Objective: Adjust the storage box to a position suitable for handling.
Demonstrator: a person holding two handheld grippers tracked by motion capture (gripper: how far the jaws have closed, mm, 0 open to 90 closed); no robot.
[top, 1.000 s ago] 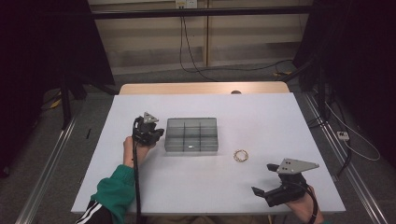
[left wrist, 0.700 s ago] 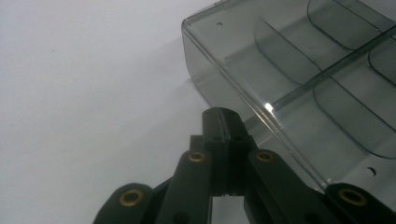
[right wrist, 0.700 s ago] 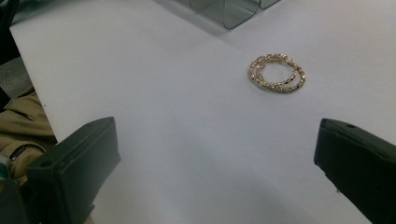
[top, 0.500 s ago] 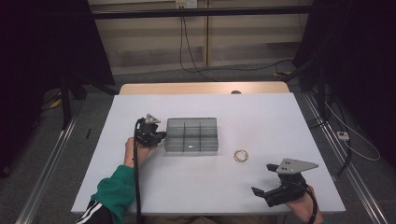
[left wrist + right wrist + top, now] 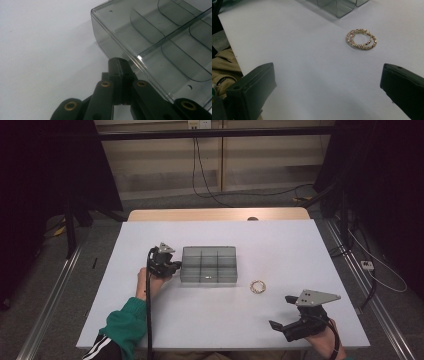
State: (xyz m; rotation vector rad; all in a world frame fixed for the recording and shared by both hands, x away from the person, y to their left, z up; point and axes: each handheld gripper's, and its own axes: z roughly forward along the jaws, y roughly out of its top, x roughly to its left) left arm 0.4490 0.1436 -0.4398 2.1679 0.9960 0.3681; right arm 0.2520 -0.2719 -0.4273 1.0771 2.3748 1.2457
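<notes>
High view: left gripper (image 5: 169, 265) held in a hand with a green sleeve, right beside the left wall of the clear box (image 5: 208, 265) on the white table (image 5: 280, 240). Right gripper (image 5: 282, 314) low at the near right edge. Gold bracelet (image 5: 258, 286) between box and right gripper.

Left gripper view: jaws pressed together, empty, tips against the box wall.

Right gripper view: jaws spread wide, empty, bracelet ahead.

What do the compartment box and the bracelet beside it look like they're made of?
Compartment box: likely hard plastic, smoky grey and see-through, glossy; the dividers show through its walls and the edges catch highlights. Bracelet: gold-coloured, probably metal or metallic beads; two loops of small faceted links glint on the table. Real metal or coated plastic, I cannot tell.
</notes>
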